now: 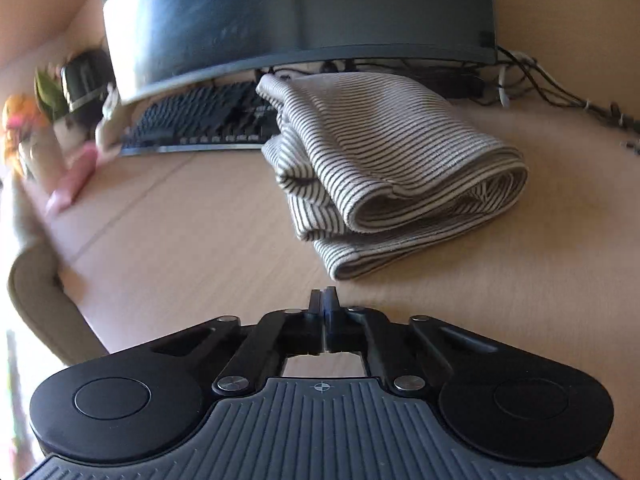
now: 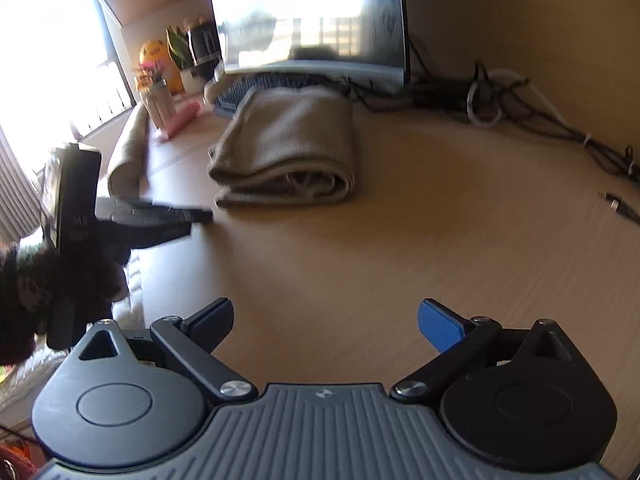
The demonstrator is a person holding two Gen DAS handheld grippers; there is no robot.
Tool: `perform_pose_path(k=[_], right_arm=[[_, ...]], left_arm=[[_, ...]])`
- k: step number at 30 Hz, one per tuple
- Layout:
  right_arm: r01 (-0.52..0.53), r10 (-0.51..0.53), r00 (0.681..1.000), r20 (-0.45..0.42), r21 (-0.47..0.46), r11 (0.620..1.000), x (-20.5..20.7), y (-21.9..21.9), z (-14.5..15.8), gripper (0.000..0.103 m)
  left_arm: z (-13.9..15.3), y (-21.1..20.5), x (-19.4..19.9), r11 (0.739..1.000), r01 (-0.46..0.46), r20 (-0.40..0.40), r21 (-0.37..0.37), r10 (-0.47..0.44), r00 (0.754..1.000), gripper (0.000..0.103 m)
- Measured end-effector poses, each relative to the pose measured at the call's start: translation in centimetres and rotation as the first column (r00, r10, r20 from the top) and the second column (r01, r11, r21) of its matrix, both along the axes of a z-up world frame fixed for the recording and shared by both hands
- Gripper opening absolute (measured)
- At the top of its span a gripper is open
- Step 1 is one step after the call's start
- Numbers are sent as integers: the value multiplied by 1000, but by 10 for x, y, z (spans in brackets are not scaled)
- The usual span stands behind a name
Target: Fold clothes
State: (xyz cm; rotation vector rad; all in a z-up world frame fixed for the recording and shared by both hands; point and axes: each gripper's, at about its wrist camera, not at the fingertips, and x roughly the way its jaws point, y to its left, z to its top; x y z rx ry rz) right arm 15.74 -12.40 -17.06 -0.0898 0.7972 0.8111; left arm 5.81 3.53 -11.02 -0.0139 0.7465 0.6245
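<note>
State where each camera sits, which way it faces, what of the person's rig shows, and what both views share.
Left wrist: on the left gripper, jaws shut, facing down-forward at the folded striped knit garment on the wooden desk.
Right wrist: on the right gripper, jaws open, facing the same garment; the left gripper and a dark sleeve show.
Shared: garment, desk, dark monitor.

surface: light wood desk (image 1: 180, 240) | striped folded garment (image 1: 384, 160) lies on it | black keyboard (image 1: 200, 120) just behind-left of garment | tangle of cables (image 2: 500, 96) behind-right of garment | pink object (image 1: 72, 188) well left of garment
</note>
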Motion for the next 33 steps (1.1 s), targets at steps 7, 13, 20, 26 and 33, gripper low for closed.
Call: perform_pose_path(k=[7,13,20,26,33], right_arm=[[-6,5,1000,-13,-30,1000,9,11,-7,100],[-34,33,999,-11,-38,999,16,19,-12,100],[-13,13,1000,18,-21,1000,15,30,-12,101],[-71,67,994,91,47,996,7,54,1,99],[-89,81,991,105,71,994,-2,56,14,68]], left_arm=[[16,70,-116,877,-458,138,-144,477,868,0],[13,120,-277,535,-829,12,-161,841,540,10],[16,71,-275,612,-722,37,-322,770,637,85],[30,4,-139,902,-315,122,-296,363,924,95],[21,-16,-29,999,39,74,20,-40,996,81]])
